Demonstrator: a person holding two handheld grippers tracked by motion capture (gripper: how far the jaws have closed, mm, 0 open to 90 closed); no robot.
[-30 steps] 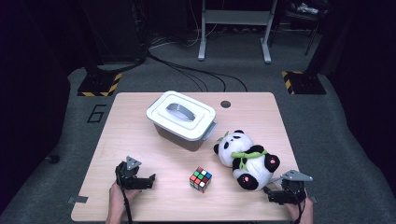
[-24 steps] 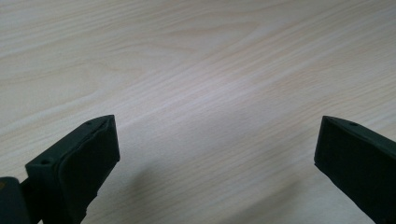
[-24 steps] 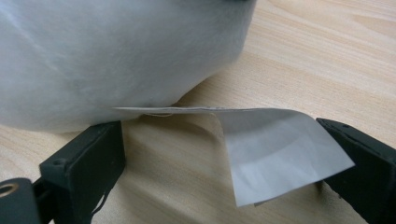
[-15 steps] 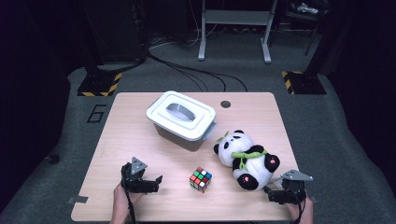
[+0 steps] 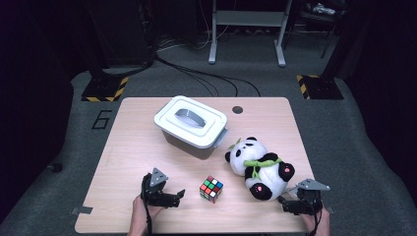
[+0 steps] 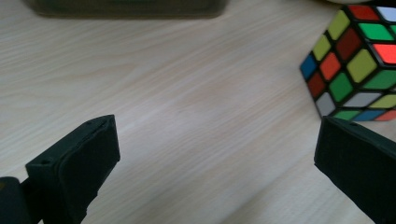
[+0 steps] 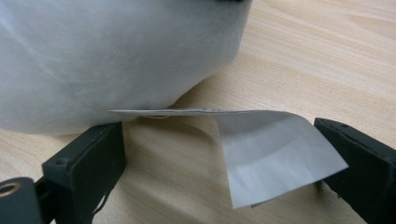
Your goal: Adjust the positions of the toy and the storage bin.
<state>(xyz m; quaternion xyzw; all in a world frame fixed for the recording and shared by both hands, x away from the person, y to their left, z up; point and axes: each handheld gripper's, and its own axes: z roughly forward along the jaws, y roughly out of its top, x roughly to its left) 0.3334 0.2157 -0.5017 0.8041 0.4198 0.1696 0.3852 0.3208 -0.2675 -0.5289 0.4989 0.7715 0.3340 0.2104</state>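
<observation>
Left gripper (image 5: 173, 195): near the table's (image 5: 133, 142) front edge, left of the middle; its jaws stand wide and empty, pointed toward the puzzle cube (image 5: 211, 189).
Change: over the last second this gripper has swung round and edged right, closing on the cube, which has stayed put.
Puzzle cube: close to the front edge, about mid-width, resting on the wood; in the left gripper view (image 6: 357, 65) it sits just ahead of one jaw, not yet between the two.
Right gripper (image 5: 291, 206): at the front right corner, unmoved; jaws wide, flanking the white tag (image 7: 275, 149) under the panda toy (image 5: 258, 168).
Lidded box (image 5: 192, 125): toward the far edge, lid on.
Meaning: probably a pickup of the cube is starting; the jaws need a further shift sideways before closing.
</observation>
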